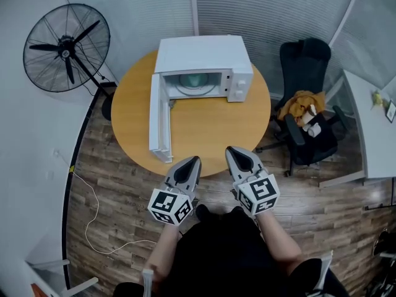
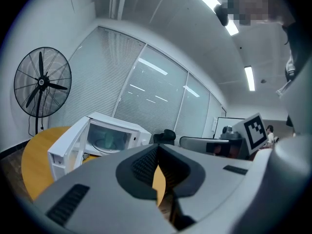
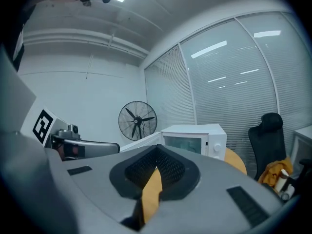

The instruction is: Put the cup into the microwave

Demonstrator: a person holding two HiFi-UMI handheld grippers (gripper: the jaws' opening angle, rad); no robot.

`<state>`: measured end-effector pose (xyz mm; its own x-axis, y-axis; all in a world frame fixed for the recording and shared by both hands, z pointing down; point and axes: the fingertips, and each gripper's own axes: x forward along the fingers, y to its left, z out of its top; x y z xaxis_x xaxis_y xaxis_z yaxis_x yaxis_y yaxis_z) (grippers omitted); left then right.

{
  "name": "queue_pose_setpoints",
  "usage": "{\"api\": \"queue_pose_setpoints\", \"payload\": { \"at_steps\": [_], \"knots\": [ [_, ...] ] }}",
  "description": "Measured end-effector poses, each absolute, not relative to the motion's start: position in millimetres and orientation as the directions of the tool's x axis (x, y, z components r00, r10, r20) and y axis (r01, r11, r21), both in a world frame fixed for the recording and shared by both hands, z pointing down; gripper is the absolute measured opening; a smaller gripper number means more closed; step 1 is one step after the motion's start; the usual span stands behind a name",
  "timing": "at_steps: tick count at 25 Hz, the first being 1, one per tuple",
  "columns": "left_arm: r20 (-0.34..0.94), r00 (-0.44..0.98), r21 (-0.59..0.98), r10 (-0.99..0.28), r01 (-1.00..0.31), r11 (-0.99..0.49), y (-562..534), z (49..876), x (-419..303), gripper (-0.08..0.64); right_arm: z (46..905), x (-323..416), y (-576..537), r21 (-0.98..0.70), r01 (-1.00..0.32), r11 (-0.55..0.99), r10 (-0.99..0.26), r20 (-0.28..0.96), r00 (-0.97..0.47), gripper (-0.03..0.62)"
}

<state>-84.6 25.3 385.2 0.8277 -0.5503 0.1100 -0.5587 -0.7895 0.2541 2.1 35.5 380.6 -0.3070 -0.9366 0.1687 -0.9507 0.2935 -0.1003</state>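
The cup [image 1: 195, 80] already sits inside the microwave [image 1: 204, 53], a pale green shape on the turntable, at the 12 o'clock side of the round desk [image 1: 204, 129]. The placing step looks finished. The left gripper [image 1: 193, 164] and the right gripper [image 1: 235, 154] hang side by side at the desk's 6 o'clock edge, well apart from the oven. Both have their jaws pressed together at the tips and carry nothing; only the desk's orange top shows through the slit below each pair of tips.

What seems left, if anything, is the door [image 1: 156, 113]. It stands fully open, hinged at the oven's 9 o'clock corner, with its free end pointing toward 6 o'clock. Shutting it would call for the left gripper to get on the door's outer face, at its 9 o'clock side, and sweep the free end round toward 3 and then 12 o'clock. The push should be gentle, so the oven does not slide on the desk.

The head view alone gives the whole layout: the door's swing, the standing fan [image 1: 67, 48] at 10 o'clock and the office chair [image 1: 306, 73] at 2 o'clock. The left gripper view looks past the open door into the cavity and confirms the cup there. The right gripper view sees the oven's front more obliquely, and the cup is hazy in it.
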Motion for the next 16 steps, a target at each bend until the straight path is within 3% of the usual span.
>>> {"api": "queue_pose_setpoints", "payload": {
  "at_steps": [16],
  "knots": [
    [0.12,0.829,0.234,-0.547,-0.559,-0.796,33,382,-69,-0.003,379,10,47,-0.087,-0.944,0.317,-0.932,0.159,-0.327,0.009]
  ]
}}
